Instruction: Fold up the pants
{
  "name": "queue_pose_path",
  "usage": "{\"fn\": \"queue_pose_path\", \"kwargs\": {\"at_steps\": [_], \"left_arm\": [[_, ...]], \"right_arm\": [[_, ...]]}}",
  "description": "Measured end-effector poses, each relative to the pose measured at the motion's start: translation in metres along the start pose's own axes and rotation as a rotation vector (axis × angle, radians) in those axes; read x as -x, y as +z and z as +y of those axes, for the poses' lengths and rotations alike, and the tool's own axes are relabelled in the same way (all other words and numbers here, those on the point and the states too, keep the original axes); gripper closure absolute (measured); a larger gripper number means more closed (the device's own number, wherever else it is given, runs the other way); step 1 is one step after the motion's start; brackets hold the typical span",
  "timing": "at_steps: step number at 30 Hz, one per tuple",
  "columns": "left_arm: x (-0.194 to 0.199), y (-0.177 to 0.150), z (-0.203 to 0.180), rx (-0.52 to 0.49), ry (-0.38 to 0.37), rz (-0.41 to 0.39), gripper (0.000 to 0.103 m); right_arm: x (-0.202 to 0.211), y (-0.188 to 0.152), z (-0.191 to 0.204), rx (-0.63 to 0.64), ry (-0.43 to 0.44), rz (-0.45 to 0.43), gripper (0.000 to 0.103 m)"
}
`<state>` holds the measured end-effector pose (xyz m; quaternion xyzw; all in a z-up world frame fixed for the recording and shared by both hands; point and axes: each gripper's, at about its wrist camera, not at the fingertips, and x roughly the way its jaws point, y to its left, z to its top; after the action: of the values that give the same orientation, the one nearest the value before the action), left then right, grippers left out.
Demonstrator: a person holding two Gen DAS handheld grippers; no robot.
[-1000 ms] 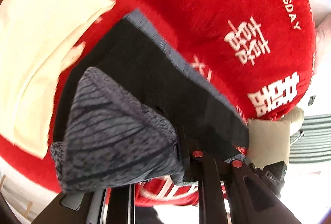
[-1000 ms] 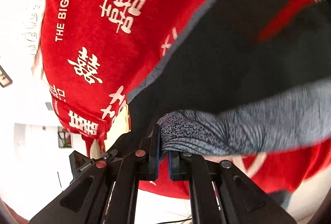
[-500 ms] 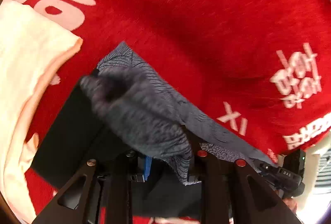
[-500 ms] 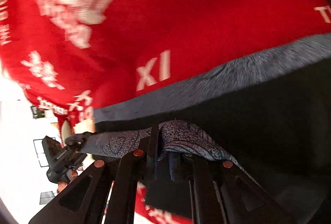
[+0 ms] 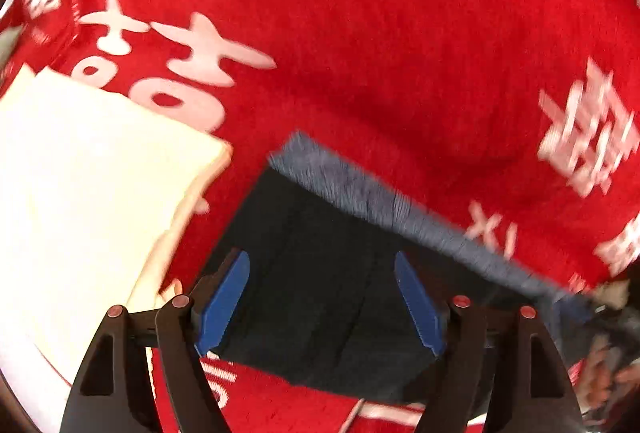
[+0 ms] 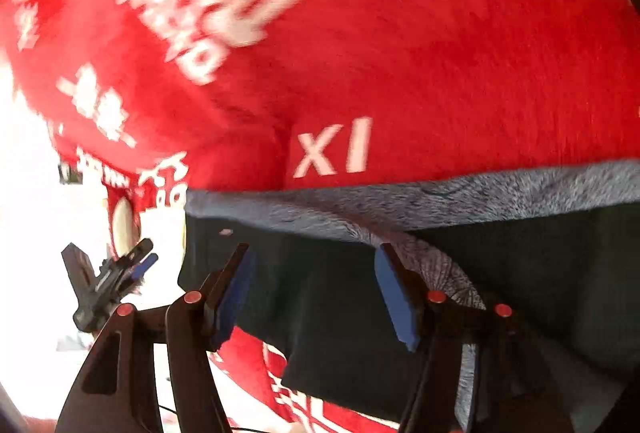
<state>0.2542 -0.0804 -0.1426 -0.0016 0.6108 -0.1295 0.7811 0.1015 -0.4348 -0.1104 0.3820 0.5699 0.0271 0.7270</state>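
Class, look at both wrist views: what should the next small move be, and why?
Probably lift both grippers straight up and clear. The left gripper and right gripper are open, holding nothing, and the pants lie folded flat on the red cloth, grey band along the far edge. Only then judge whether another fold is needed.
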Motion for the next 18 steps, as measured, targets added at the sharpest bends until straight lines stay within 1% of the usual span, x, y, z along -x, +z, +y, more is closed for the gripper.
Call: {"fn": "queue_pose_path", "kwargs": {"at_steps": [2,3,4,5,6,7,8,9,10,12,14,16,18], "left_arm": [[-0.019,-0.01,-0.015,-0.054,0.029,0.032,0.027],[-0.032,-0.016,-0.023,-0.085,0.057,0.05,0.027],[-0.051,-0.024,-0.033,-0.117,0.11,0.079,0.027],[-0.063,-0.03,-0.039,-0.137,0.154,0.093,0.027],[-0.067,-0.033,-0.043,-0.156,0.184,0.082,0.025],[-0.067,-0.038,-0.05,-0.187,0.212,0.047,0.022],[-0.066,-0.04,-0.054,-0.199,0.22,0.046,0.022],[-0.064,-0.041,-0.055,-0.2,0.218,0.05,0.022],[-0.058,-0.043,-0.056,-0.19,0.198,0.056,0.022],[-0.048,-0.047,-0.056,-0.169,0.174,0.058,0.022],[-0.031,-0.053,-0.059,-0.151,0.134,0.046,0.022],[-0.017,-0.063,-0.066,-0.143,0.083,0.043,0.022],[-0.009,-0.074,-0.076,-0.129,0.024,0.07,0.022]], "right_arm": [[-0.012,-0.009,0.015,0.078,-0.06,0.034,0.036],[-0.022,-0.013,0.016,0.104,-0.095,0.058,0.036],[-0.033,-0.015,0.014,0.125,-0.141,0.084,0.036],[-0.049,-0.017,0.006,0.138,-0.225,0.116,0.036],[-0.057,-0.017,-0.001,0.141,-0.278,0.129,0.037],[-0.06,-0.017,-0.006,0.14,-0.284,0.117,0.041],[-0.055,-0.016,-0.007,0.132,-0.26,0.081,0.041],[-0.05,-0.014,-0.008,0.112,-0.243,0.072,0.041],[-0.044,-0.014,-0.012,0.079,-0.215,0.06,0.041],[-0.029,-0.015,-0.018,0.007,-0.129,0.019,0.039],[-0.01,-0.02,-0.023,-0.046,-0.042,-0.034,0.033],[0.011,-0.029,-0.03,-0.095,0.029,-0.092,0.016],[0.029,-0.043,-0.038,-0.154,0.103,-0.138,0.014]]}}
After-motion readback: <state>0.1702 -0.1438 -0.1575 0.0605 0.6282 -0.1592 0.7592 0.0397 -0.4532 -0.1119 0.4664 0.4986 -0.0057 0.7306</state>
